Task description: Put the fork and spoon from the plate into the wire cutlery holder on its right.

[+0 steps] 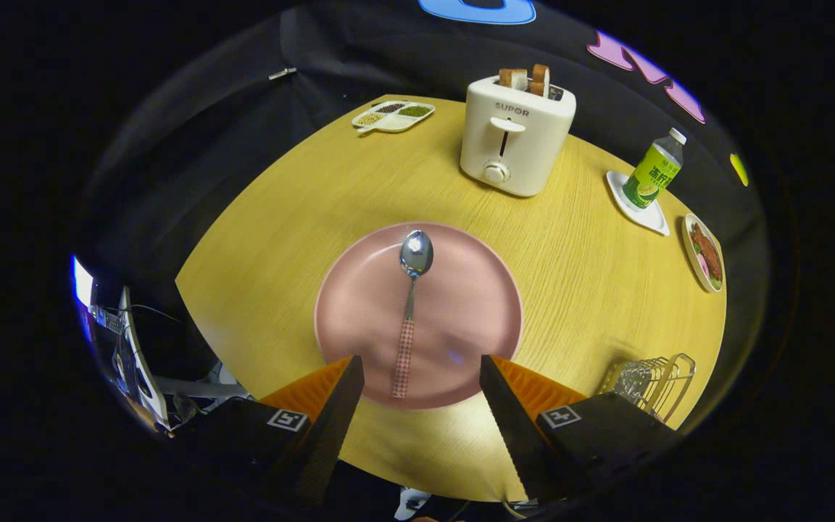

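Looking down your gripper, you see its fingers spread wide, holding nothing, above the near rim of the round pink plate. Only a spoon lies on it, its shiny bowl pointing away toward the white toaster, its checked handle running back between your fingers. The wire cutlery holder stands right of the plate on the wooden table.

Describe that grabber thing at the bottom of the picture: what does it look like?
The gripper has two long, flat, wedge-shaped fingers that taper toward their tips. Each is mounted on a dark, boxy block, and each block carries a small square black-and-white marker. The fingers' outer faces look ribbed.
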